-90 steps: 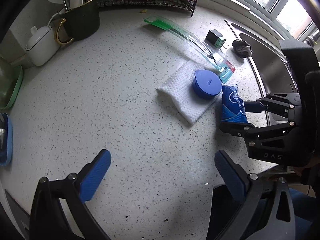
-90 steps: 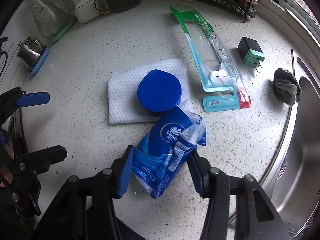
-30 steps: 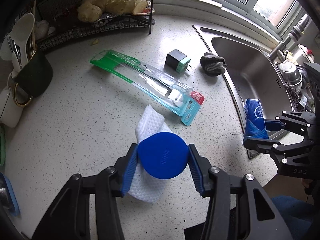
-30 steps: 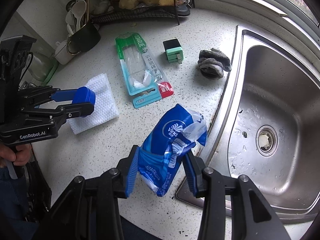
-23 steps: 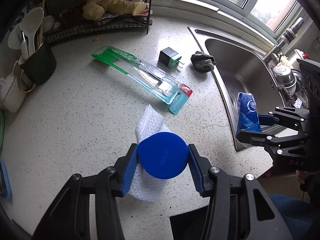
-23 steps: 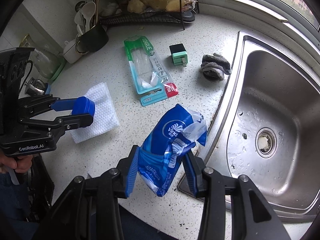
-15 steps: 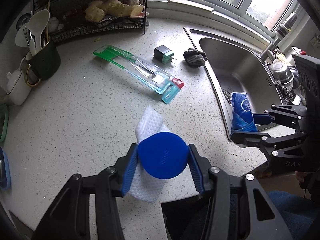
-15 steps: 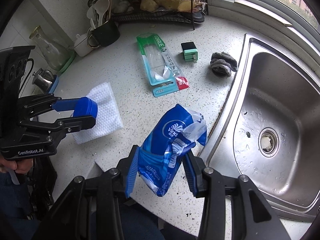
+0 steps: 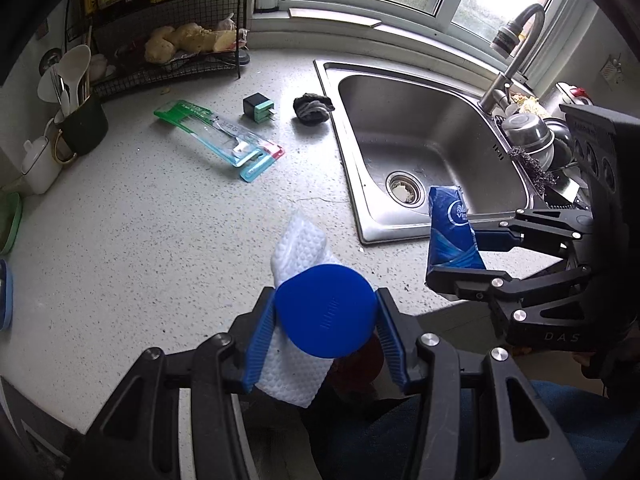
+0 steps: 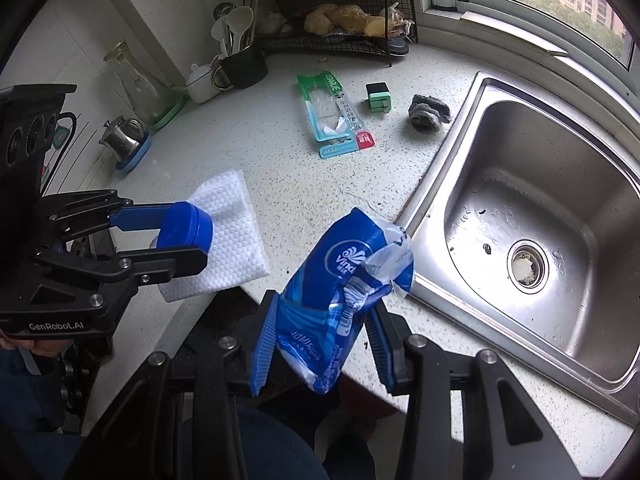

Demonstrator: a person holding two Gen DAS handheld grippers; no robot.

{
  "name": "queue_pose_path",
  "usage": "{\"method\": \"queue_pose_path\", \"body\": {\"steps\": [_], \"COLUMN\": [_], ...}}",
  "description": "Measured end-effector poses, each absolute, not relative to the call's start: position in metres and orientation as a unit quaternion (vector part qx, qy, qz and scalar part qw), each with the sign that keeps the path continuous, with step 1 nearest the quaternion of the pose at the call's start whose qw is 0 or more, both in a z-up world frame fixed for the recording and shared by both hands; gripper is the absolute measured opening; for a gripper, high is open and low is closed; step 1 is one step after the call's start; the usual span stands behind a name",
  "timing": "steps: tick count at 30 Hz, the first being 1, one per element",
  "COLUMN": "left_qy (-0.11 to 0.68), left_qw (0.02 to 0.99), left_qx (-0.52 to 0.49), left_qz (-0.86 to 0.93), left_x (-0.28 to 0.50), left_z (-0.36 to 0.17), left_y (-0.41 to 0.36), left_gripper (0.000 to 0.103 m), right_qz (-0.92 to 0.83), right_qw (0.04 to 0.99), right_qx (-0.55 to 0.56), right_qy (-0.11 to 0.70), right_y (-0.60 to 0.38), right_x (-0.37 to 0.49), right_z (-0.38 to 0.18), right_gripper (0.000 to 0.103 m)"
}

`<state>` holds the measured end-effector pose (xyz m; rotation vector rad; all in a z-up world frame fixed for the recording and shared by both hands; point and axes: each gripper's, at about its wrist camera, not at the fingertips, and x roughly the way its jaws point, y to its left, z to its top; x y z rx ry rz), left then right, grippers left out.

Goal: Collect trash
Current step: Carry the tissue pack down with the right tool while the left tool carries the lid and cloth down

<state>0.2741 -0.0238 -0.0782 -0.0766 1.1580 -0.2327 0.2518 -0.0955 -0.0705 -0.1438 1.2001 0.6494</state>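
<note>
My left gripper (image 9: 326, 330) is shut on a round blue lid (image 9: 325, 316) together with a white paper towel (image 9: 298, 248), held in the air over the counter's front edge; the lid (image 10: 186, 230) and towel (image 10: 230, 232) also show in the right wrist view. My right gripper (image 10: 320, 340) is shut on a crumpled blue tissue packet (image 10: 344, 292), lifted off the counter near the sink's front corner; the packet (image 9: 452, 232) also shows in the left wrist view. An empty toothbrush blister pack (image 9: 218, 138) lies on the counter (image 9: 120, 240).
A black and green plug (image 9: 258, 108) and a dark rag (image 9: 312, 107) lie near the sink (image 9: 424, 148). A wire rack (image 9: 172, 60), utensil cup (image 9: 82, 124) and white pot (image 9: 38, 162) stand at the back left. Bowls sit beside the tap (image 9: 508, 68).
Both grippers have kept rising and pulling back from the counter with their loads held. The counter items look smaller and farther away.
</note>
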Motion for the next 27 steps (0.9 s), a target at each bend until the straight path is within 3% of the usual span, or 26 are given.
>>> {"method": "queue_pose_path", "body": {"steps": [13,27], "left_qy": [0.554,0.606], "left_qw": [0.825,0.786], "left_qx": [-0.034,-0.025], "left_qz": [-0.104,-0.117], "left_x": [0.213,0.182], "left_z": [-0.086,-0.147], "left_y": [-0.105,-0.145], "left_gripper": [0.046,0.046], "right_qz": [0.306,0.287], "right_qw": [0.768,0.742], "right_qx": [-0.065,-0.056], "right_qy": [0.558,0.603], "right_y": [-0.163,-0.19], "right_x": [0.179,0.142], "right_z": [-0.079,-0.129], "right_gripper": [0.04,0.04]}}
